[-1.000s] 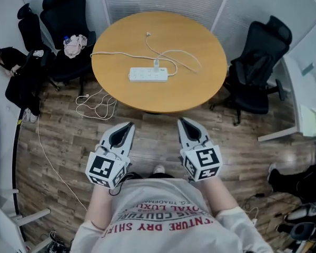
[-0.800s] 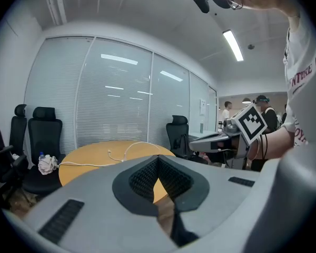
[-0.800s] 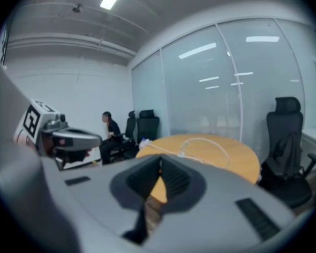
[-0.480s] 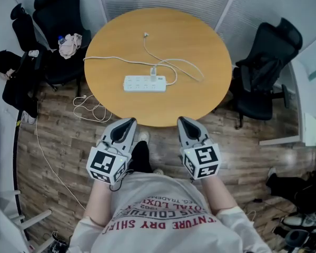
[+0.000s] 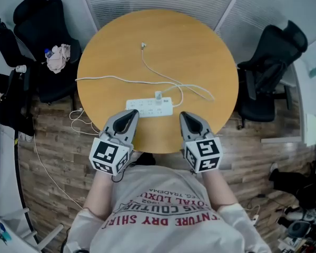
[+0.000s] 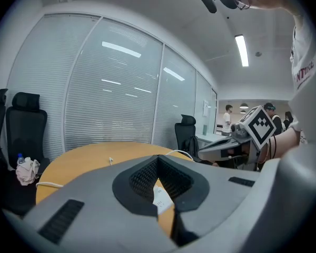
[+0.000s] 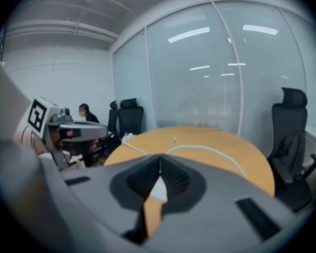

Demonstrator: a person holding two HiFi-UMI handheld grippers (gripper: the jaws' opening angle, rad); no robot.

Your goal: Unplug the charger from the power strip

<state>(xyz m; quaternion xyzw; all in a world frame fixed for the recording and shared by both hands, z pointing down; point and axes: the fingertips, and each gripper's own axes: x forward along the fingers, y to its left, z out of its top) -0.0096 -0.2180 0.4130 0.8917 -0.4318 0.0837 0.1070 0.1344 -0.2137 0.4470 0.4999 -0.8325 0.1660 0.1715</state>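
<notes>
1. Charger (image 5: 158,96) is the small white block still plugged into the power strip (image 5: 149,107). The strip lies on the round table (image 5: 121,46), just ahead of both gripper tips and roughly between them.
2. What changed: a second ago both grippers hung over the floor, well short of the table. Now the left gripper (image 5: 130,113) and right gripper (image 5: 184,115) poke over the near edge with the strip close in front. So the approach looks about done, but nothing's been touched yet.
3. Both pairs of jaws are pressed together and empty. They'd have to spread before pinching anything, probably one pinning the strip while the other pulls the charger.
4. Around them, a white cable (image 5: 163,78) loops away from the charger, ahead of the right gripper. Black office chairs (image 5: 271,51) sit well off to either side. Nothing blocks the way to the strip, though that loop might snag.
</notes>
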